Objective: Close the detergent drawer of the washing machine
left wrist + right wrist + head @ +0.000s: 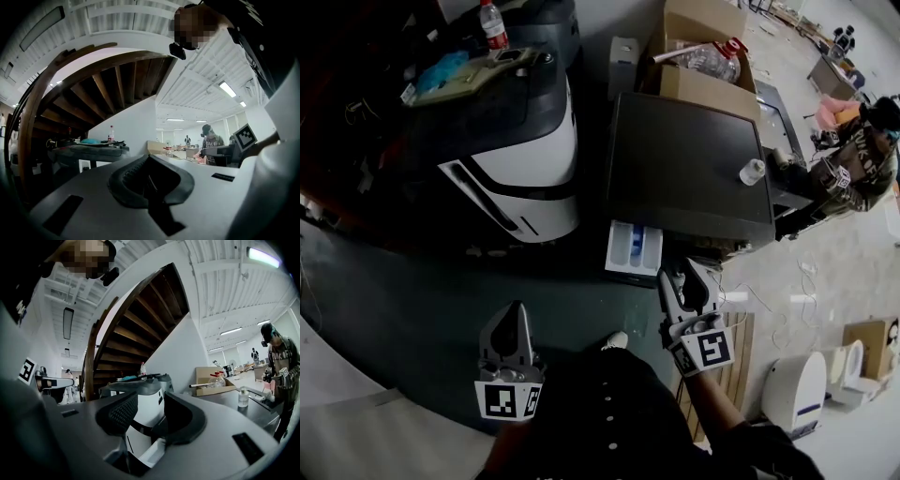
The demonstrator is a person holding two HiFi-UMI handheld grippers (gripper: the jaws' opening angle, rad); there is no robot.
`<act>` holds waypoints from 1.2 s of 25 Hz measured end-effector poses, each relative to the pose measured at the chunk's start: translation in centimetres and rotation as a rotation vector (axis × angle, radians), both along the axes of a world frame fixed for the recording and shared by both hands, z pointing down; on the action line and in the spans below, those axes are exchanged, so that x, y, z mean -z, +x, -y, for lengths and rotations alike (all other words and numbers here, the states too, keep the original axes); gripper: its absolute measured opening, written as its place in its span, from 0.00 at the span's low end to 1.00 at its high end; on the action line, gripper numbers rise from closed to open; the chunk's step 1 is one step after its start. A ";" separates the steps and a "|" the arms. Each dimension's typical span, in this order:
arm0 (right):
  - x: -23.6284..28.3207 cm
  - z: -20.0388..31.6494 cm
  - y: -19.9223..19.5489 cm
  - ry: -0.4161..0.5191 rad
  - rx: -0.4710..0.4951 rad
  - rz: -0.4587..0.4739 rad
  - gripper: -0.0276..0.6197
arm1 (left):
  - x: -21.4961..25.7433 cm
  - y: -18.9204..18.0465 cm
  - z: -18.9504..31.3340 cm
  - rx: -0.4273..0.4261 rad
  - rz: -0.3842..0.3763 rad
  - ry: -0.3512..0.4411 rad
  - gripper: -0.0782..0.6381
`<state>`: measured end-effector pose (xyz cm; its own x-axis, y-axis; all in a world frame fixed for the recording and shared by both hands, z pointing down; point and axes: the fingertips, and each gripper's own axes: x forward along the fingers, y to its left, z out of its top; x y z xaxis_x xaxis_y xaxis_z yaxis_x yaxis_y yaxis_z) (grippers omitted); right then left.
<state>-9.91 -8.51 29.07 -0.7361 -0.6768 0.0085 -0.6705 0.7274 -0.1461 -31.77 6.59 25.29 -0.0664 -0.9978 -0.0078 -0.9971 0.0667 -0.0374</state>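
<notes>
The washing machine (684, 169) has a dark top, and I look down on it from above. Its white detergent drawer (633, 248), with a blue insert, sticks out of the front. My right gripper (684, 278) hovers just right of the drawer's front edge, open, with nothing between its fingers. In the right gripper view, the right gripper (150, 416) frames a white edge of the drawer (154, 451) low between its pads. My left gripper (511, 317) hangs well to the left over the dark floor, away from the drawer. The left gripper (150, 180) has its pads together and holds nothing.
A black-and-white machine (516, 159) stands left of the washer, with a bottle (493, 23) on top. A cardboard box (703, 56) sits behind the washer and a small bottle (752, 172) on its lid. A person (862, 150) stands at far right. A wooden pallet (736, 366) lies near my right arm.
</notes>
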 end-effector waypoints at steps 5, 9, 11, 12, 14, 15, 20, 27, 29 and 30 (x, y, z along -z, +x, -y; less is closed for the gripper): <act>-3.0 0.7 1.3 -0.057 -0.062 -0.041 0.31 | -1.0 1.8 3.2 -0.094 -0.008 -0.011 0.13; -4.9 0.4 1.1 -0.095 -0.111 -0.038 0.31 | -2.6 2.5 5.2 -0.178 -0.033 -0.042 0.13; -6.4 0.3 0.8 -0.114 -0.129 -0.067 0.31 | -3.0 2.8 6.3 -0.225 -0.037 -0.044 0.13; -7.3 0.2 0.5 -0.127 -0.136 -0.085 0.31 | -3.1 3.0 6.8 -0.248 -0.035 -0.046 0.13; -9.4 -0.1 0.1 -0.167 -0.157 -0.120 0.31 | -3.4 3.2 7.7 -0.291 -0.028 -0.054 0.13; -10.5 -0.3 0.0 -0.192 -0.172 -0.135 0.31 | -3.4 3.3 8.0 -0.312 -0.027 -0.055 0.13; -14.7 -0.6 -1.0 -0.281 -0.241 -0.197 0.31 | -4.8 3.0 9.4 -0.395 -0.024 -0.082 0.13; -19.9 -2.0 -1.5 -0.388 -0.296 -0.250 0.32 | -7.8 2.9 10.8 -0.479 -0.057 -0.180 0.13; -21.3 -2.1 -1.7 -0.402 -0.297 -0.260 0.32 | -8.6 3.1 11.1 -0.494 -0.062 -0.195 0.13; -21.9 -2.3 -1.7 -0.409 -0.299 -0.266 0.32 | -8.9 3.2 11.2 -0.502 -0.064 -0.201 0.13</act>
